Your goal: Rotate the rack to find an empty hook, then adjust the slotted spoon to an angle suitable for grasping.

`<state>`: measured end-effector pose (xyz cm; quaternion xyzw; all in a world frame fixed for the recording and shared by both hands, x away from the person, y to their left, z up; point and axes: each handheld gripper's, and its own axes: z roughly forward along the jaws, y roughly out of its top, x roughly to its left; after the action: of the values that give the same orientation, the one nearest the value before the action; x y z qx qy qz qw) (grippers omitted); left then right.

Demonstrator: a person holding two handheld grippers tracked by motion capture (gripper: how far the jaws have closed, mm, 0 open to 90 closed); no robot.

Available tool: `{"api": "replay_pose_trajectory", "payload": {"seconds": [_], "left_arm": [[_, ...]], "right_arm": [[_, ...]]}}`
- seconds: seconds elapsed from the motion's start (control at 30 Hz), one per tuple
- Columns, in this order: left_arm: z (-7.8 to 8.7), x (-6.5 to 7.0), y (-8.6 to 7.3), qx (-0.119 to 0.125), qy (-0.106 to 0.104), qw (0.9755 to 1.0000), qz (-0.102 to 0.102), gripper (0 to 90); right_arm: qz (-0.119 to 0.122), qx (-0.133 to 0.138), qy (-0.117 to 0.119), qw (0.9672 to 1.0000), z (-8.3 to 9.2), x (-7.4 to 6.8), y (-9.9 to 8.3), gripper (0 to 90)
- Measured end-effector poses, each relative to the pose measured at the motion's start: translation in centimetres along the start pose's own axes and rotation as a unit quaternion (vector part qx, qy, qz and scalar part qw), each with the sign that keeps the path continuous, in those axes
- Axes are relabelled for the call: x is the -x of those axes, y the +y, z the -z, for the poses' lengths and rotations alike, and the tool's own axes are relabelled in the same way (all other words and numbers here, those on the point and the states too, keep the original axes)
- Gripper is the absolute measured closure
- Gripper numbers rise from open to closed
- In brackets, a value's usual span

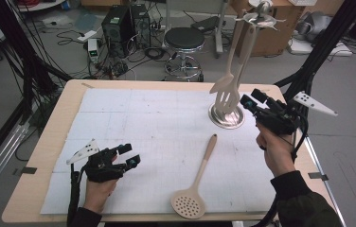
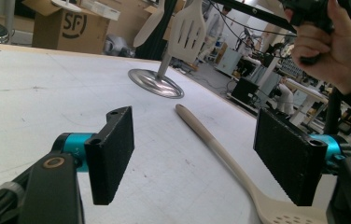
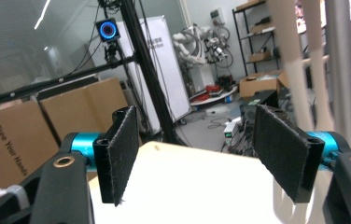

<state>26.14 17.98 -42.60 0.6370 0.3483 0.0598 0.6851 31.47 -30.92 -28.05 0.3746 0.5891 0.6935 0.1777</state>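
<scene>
Left tongs (image 1: 129, 154) low over the counter (image 1: 62, 118), jaws spread, nothing between them. Skimmer spoon (image 1: 196, 183) flat on the counter just right of them, handle angled toward the hanger stand (image 1: 226, 116). Slotted turner (image 1: 227, 92) hangs there. Right tongs (image 1: 253, 98) beside the turner, raised, jaws apart, empty.

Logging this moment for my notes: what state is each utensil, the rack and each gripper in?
Skimmer: lying flat on the table, untouched, apart from both grippers.
Slotted turner: hanging from the rack.
Second utensil: hanging beside the turner.
Rack: upright on its round base.
Left gripper: open, empty, low over the table.
Right gripper: open, empty, raised next to the rack.
</scene>
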Motion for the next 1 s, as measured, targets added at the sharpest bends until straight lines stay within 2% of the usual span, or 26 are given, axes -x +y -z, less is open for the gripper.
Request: {"api": "replay_pose_trajectory", "payload": {"seconds": [0.2, 0.43, 1.0], "left_arm": [[-0.1, 0.0, 0.0, -0.003, -0.002, 1.0000, 0.000, 29.5], [-0.1, 0.0, 0.0, -0.002, -0.003, 1.0000, -0.002, 29.5], [-0.1, 0.1, 0.1, 0.000, -0.005, 1.0000, -0.001, 29.4]], "right_arm": [[-0.012, -0.019, 0.016, 0.9996, -0.1, -1.0, -2.0, 32.0], [-0.023, -0.047, 0.039, 0.9978, -0.5, -2.5, -4.1, 40.6], [-0.032, -0.084, 0.047, 0.9948, -0.2, -2.9, -8.0, 77.2]]}}
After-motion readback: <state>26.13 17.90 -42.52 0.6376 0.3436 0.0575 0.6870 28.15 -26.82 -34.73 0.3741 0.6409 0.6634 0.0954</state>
